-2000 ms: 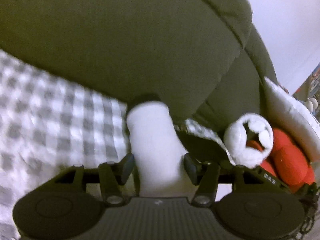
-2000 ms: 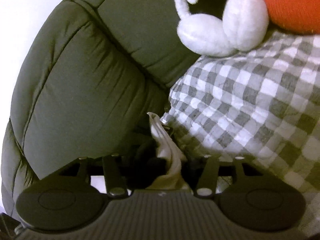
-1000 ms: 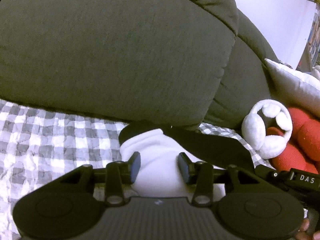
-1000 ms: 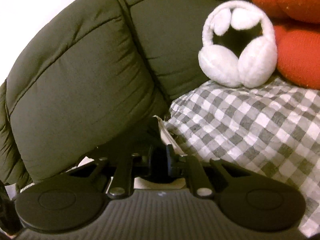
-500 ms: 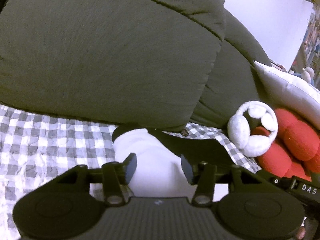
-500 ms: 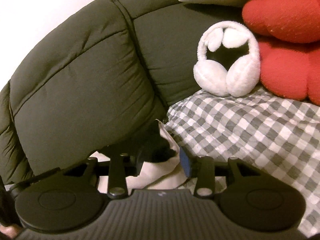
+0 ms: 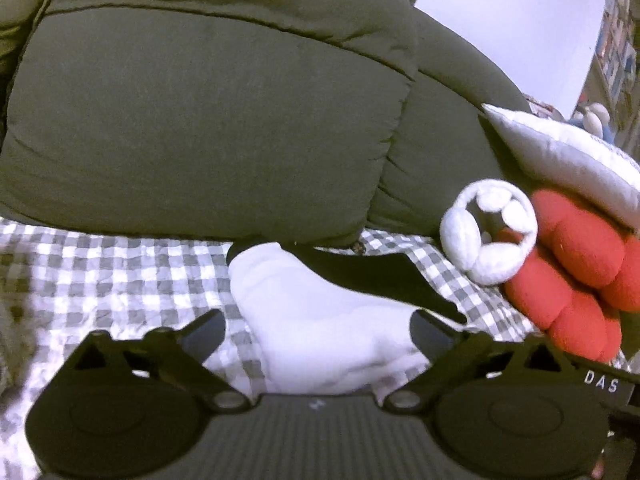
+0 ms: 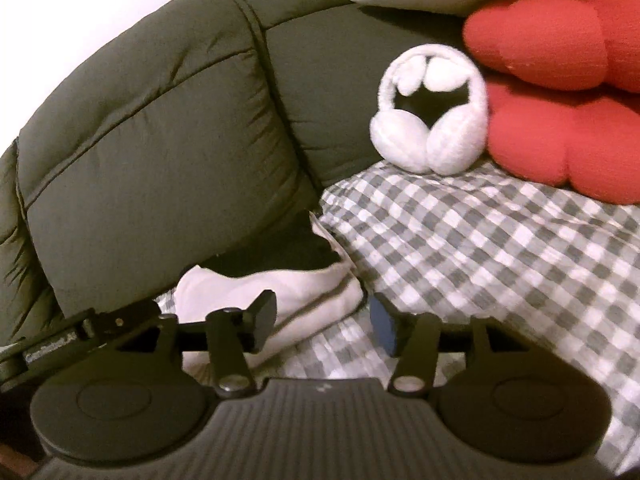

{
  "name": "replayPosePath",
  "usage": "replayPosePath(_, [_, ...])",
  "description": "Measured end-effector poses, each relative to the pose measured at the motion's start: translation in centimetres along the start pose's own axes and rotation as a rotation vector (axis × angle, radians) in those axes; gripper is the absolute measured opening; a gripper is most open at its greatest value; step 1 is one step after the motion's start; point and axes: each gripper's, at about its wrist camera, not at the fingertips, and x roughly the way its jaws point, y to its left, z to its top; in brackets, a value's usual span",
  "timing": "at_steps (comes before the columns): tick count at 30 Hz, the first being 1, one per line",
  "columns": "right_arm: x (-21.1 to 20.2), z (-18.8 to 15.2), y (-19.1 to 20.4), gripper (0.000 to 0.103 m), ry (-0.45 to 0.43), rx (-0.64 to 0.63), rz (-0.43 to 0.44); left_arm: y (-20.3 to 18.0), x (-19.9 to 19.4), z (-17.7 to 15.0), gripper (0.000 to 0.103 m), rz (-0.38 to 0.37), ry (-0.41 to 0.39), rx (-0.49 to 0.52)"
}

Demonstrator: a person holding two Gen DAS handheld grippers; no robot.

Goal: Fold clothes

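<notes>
A white sock with a black part lies on the grey checked cover against the sofa's back cushion. My left gripper is open, its fingers wide apart on either side of the sock, not touching it. In the right wrist view the same white and black sock lies just past my right gripper, which is open with the sock's edge between its fingers.
The dark olive sofa back rises right behind the sock. White fluffy earmuffs lean on a red cushion to the right, with a white pillow above. They also show in the right wrist view: earmuffs, red cushion.
Both grippers have opened and let go of the sock, which now lies on the cover. Both have pulled back a little from the sofa back.
</notes>
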Motion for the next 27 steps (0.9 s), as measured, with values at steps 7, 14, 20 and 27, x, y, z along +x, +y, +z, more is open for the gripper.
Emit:
replayPosePath(7, [-1.5, -1.0, 0.1, 0.073, 0.043, 0.006, -0.073, -0.6, -0.8, -0.9, 0.102, 0.019, 0.122, 0.011])
replayPosePath(14, [-2.6, -2.5, 0.1, 0.090, 0.072, 0.020, -0.110, -1.3, -0.9, -3.0, 0.102, 0.056, 0.274, 0.042])
replayPosePath(20, [-3.2, -3.6, 1.0, 0.100, 0.071, -0.056, -0.186, -1.5, -0.8, -3.9, 0.102, 0.170, 0.299, 0.093])
replayPosePath(27, [-3.5, -3.8, 1.1, 0.103, 0.065, -0.088, -0.217, -2.2, -1.4, -4.1, 0.102, 0.168, 0.275, 0.119])
